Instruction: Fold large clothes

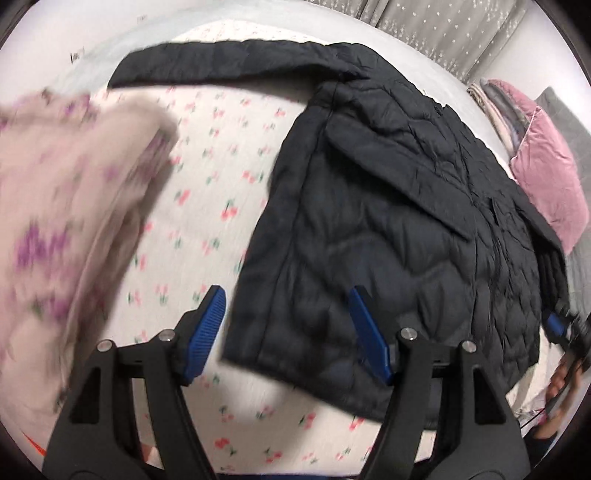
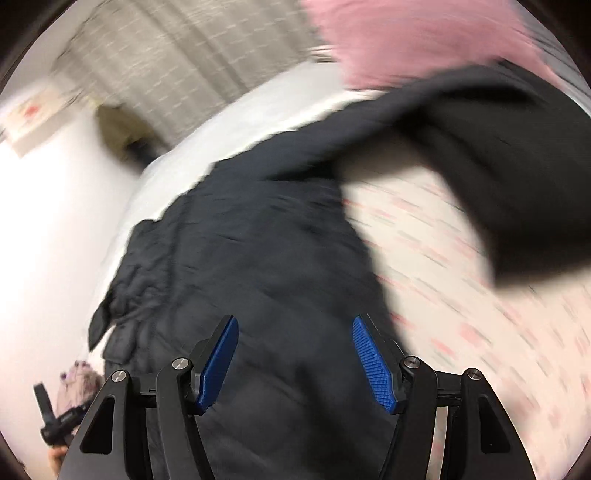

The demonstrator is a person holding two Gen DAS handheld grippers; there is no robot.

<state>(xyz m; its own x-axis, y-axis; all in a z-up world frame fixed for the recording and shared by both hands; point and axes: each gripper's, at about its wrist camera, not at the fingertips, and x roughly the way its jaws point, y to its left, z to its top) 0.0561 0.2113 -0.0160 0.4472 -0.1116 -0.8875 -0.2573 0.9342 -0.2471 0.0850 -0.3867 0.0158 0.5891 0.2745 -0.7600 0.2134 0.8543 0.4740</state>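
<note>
A black quilted jacket (image 1: 399,229) lies flat on a cherry-print bedsheet (image 1: 221,155), one sleeve (image 1: 221,62) stretched to the left along the far side. My left gripper (image 1: 288,299) is open and empty, hovering over the jacket's lower left hem corner. In the blurred right wrist view the same jacket (image 2: 266,266) fills the middle, with a sleeve (image 2: 498,166) spread to the right. My right gripper (image 2: 293,326) is open and empty just above the jacket's body. It also shows at the right edge of the left wrist view (image 1: 561,325).
A folded pink floral garment (image 1: 66,206) lies on the bed to the left. Pink pillows (image 1: 550,173) and stacked bedding sit at the right end. Star-patterned grey curtains (image 1: 443,26) hang behind. The bedsheet (image 2: 461,295) extends to the right of the jacket.
</note>
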